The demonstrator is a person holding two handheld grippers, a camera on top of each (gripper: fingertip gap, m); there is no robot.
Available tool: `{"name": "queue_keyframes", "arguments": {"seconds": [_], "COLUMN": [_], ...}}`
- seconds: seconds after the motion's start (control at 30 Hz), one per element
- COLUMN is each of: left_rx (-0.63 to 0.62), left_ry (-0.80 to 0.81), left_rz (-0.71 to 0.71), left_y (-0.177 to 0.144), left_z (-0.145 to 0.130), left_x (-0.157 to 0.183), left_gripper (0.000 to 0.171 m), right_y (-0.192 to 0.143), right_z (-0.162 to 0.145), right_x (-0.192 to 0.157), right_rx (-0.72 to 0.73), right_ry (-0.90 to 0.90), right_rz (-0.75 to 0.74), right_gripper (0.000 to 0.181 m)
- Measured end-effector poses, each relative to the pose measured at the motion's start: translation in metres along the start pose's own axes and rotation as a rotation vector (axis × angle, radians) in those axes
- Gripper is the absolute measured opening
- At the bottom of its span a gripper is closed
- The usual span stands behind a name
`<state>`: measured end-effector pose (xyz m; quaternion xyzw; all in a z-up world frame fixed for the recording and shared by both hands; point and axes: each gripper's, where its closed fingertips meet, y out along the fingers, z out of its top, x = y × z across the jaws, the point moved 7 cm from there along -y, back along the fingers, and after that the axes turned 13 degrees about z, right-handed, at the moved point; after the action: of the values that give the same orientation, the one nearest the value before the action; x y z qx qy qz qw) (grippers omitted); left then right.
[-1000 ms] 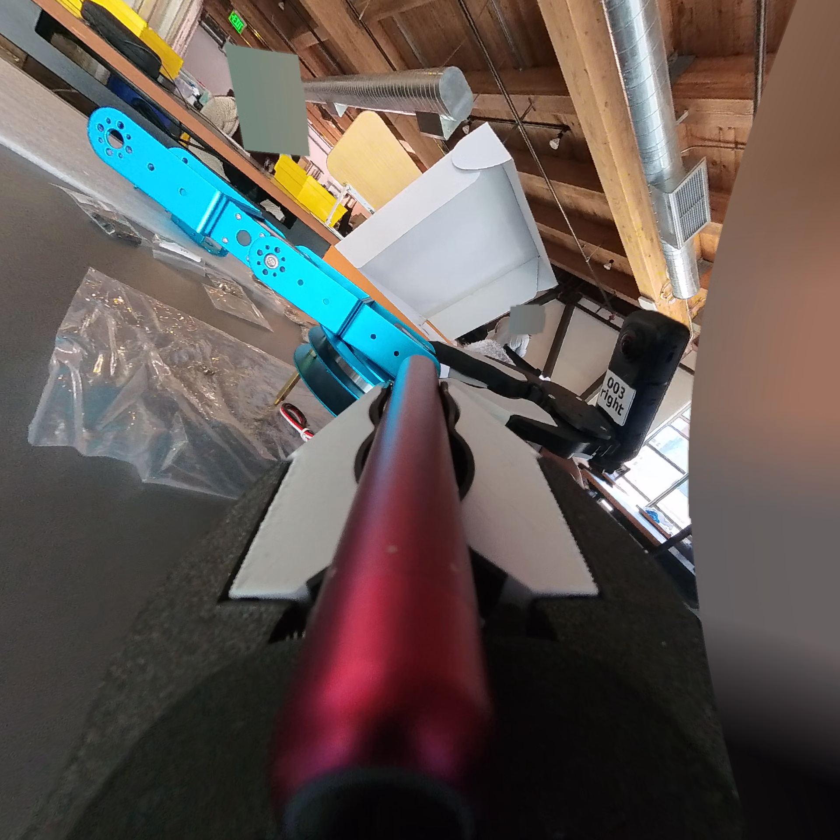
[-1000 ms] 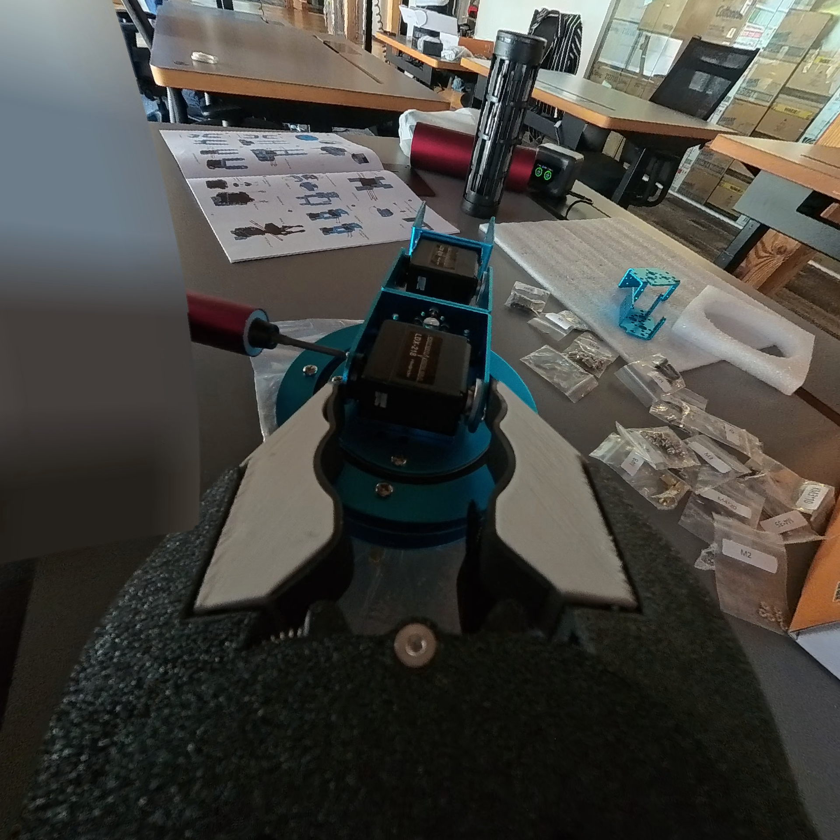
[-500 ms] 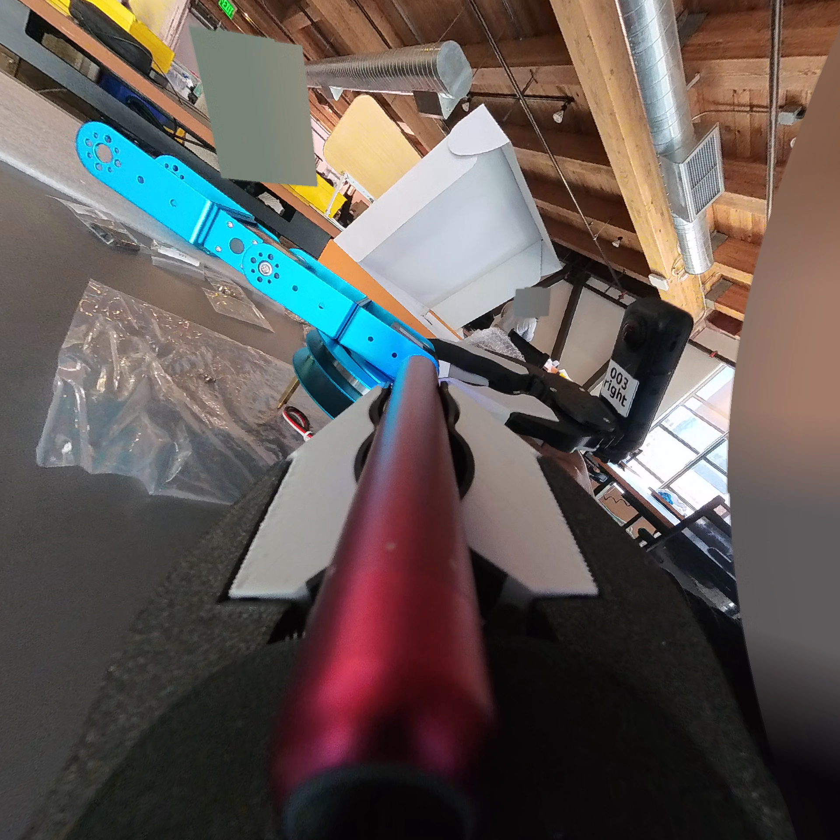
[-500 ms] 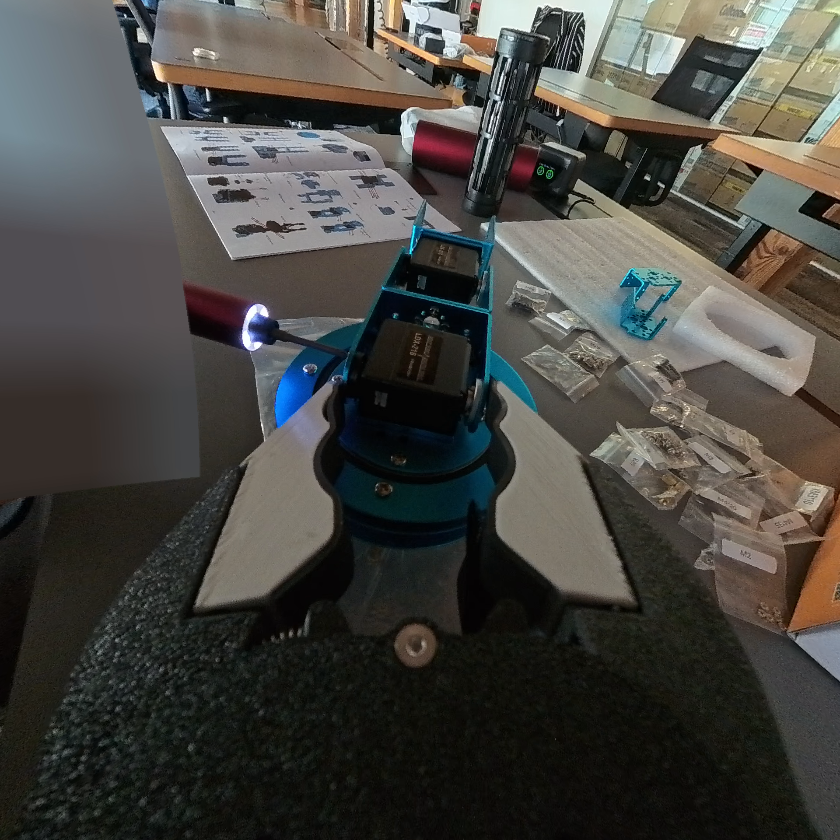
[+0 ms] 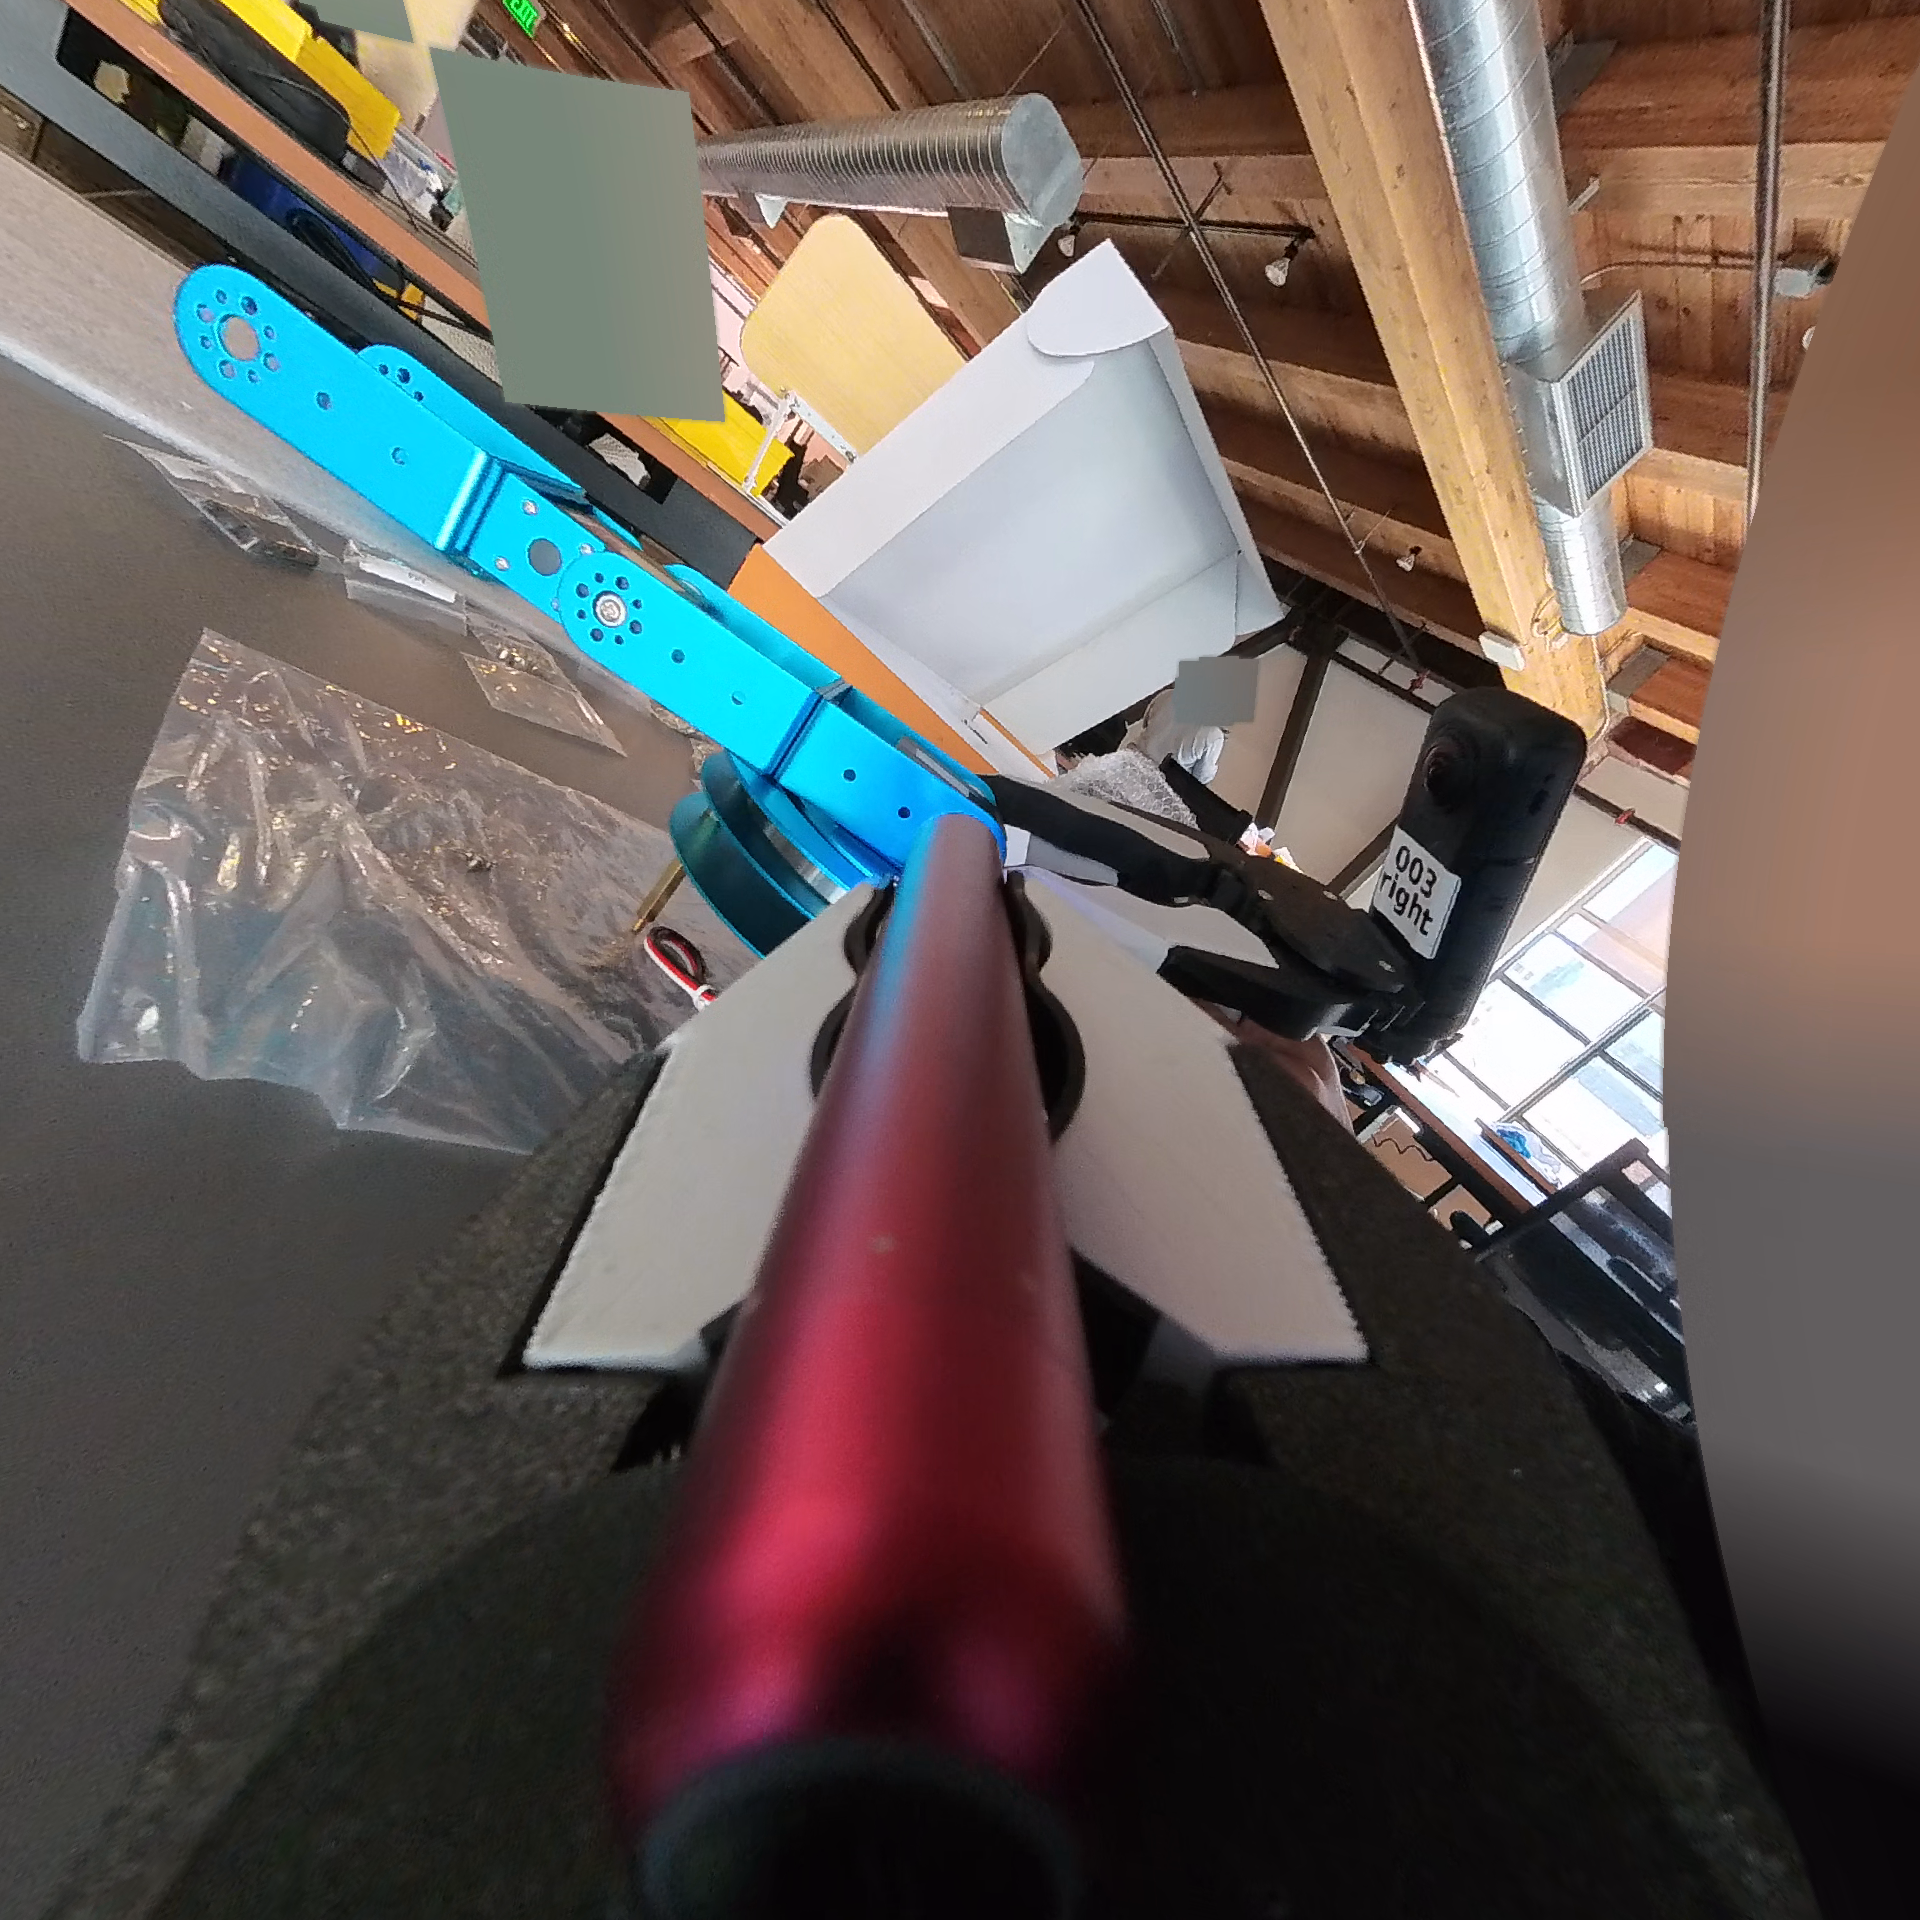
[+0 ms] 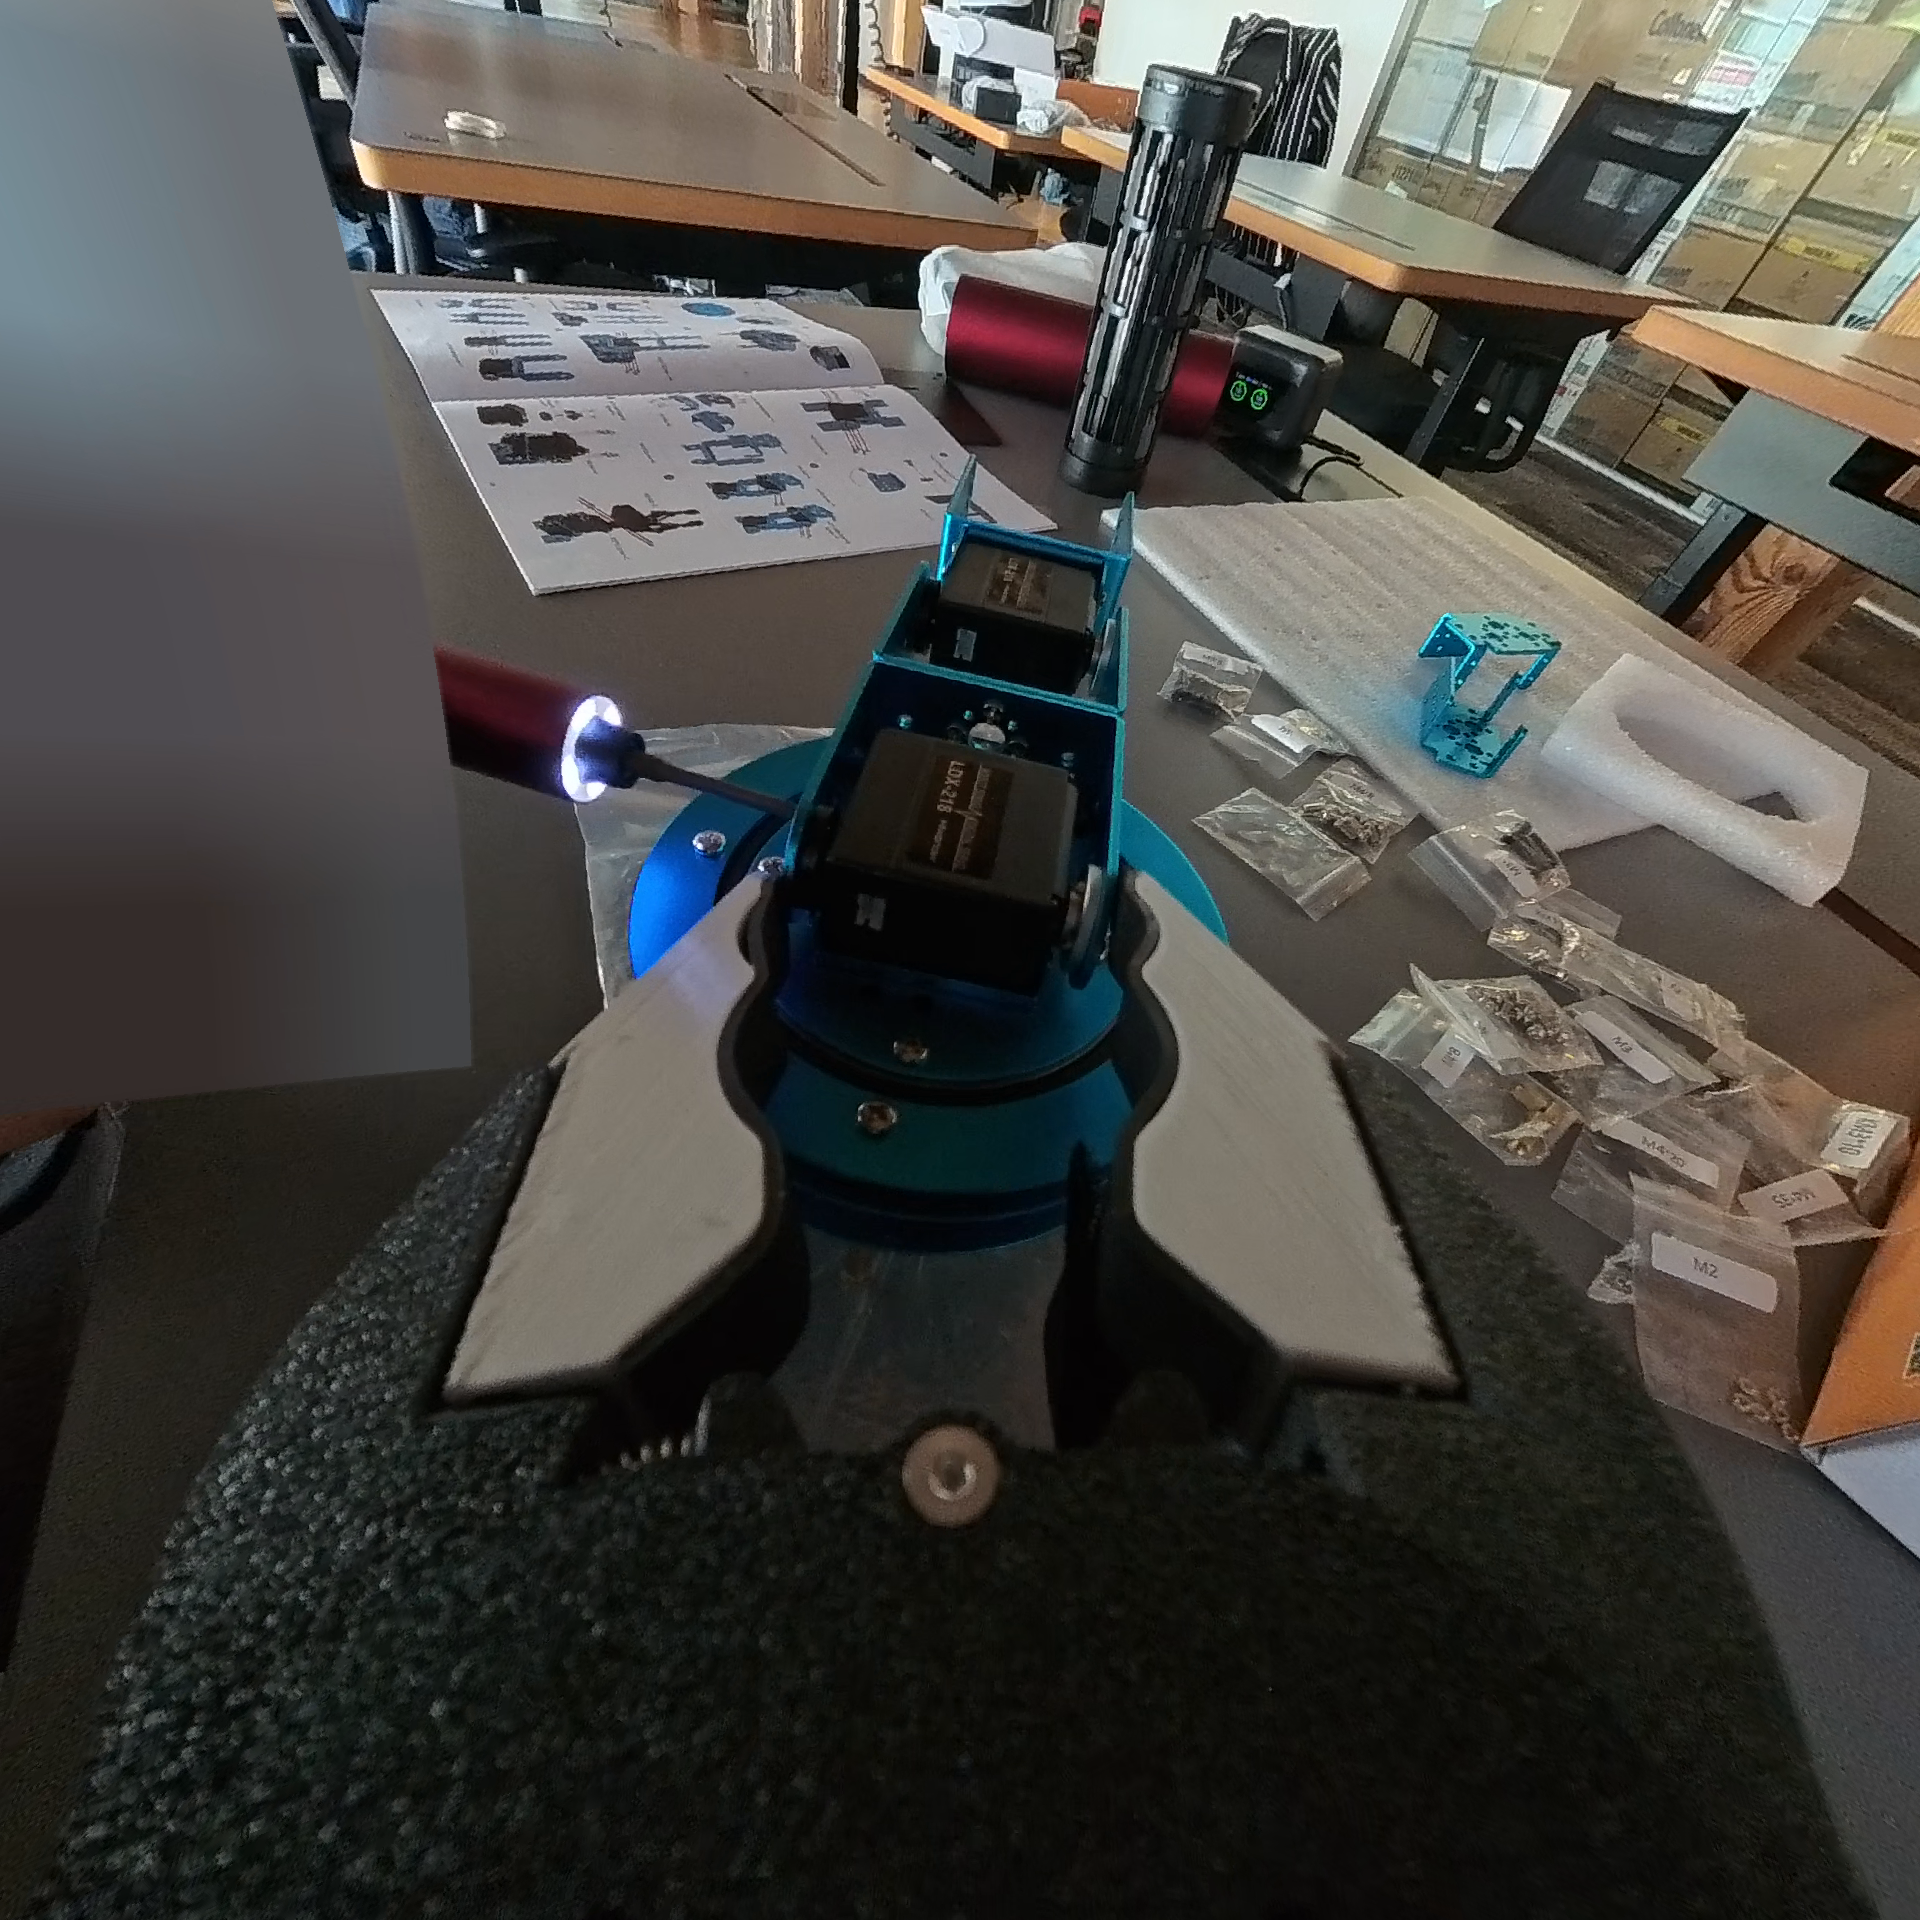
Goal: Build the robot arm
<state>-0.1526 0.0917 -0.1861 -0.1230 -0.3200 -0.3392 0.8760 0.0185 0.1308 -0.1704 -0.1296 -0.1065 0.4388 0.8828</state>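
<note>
A red screwdriver is clamped in the left gripper, mid-frame; its lit tip is pressed against the blue robot arm, whose round base is clasped by the right gripper.

I see an open instruction booklet on the worktop; right of it stands a black cylinder, nearer right lie small screw bags.
</note>
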Motion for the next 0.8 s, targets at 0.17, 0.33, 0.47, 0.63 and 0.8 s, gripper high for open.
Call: {"name": "queue_keyframes", "arguments": {"seconds": [0.17, 0.33, 0.47, 0.63, 0.8], "left_rx": [-0.003, -0.007, -0.006, -0.021, -0.024], "left_ry": [-0.006, -0.024, -0.008, -0.062, -0.05], "left_rz": [0.004, -0.009, 0.0, -0.022, 0.0], "left_y": [0.0011, 0.0012, 0.0013, 0.0025, 0.0028], "left_z": [-0.001, -0.0006, -0.0005, -0.0015, -0.001], "left_x": [-0.0011, -0.0018, -0.0001, -0.0033, -0.001], "left_gripper": [0.021, 0.02, 0.021, 0.02, 0.021], "right_y": [-0.0002, -0.0002, 0.0, 0.0, 0.0], "right_z": [-0.0002, -0.0003, -0.0003, -0.0002, -0.0002], "right_x": [0.0001, 0.0, 0.0004, 0.0005, 0.0008], "right_rx": [0.001, 0.002, 0.001, -0.005, -0.004], "right_ry": [0.002, 0.003, 0.003, 0.002, 0.006], "right_rz": [-0.001, 0.003, 0.0, -0.003, -0.008], "right_gripper": [0.061, 0.062, 0.062, 0.062, 0.062]}}
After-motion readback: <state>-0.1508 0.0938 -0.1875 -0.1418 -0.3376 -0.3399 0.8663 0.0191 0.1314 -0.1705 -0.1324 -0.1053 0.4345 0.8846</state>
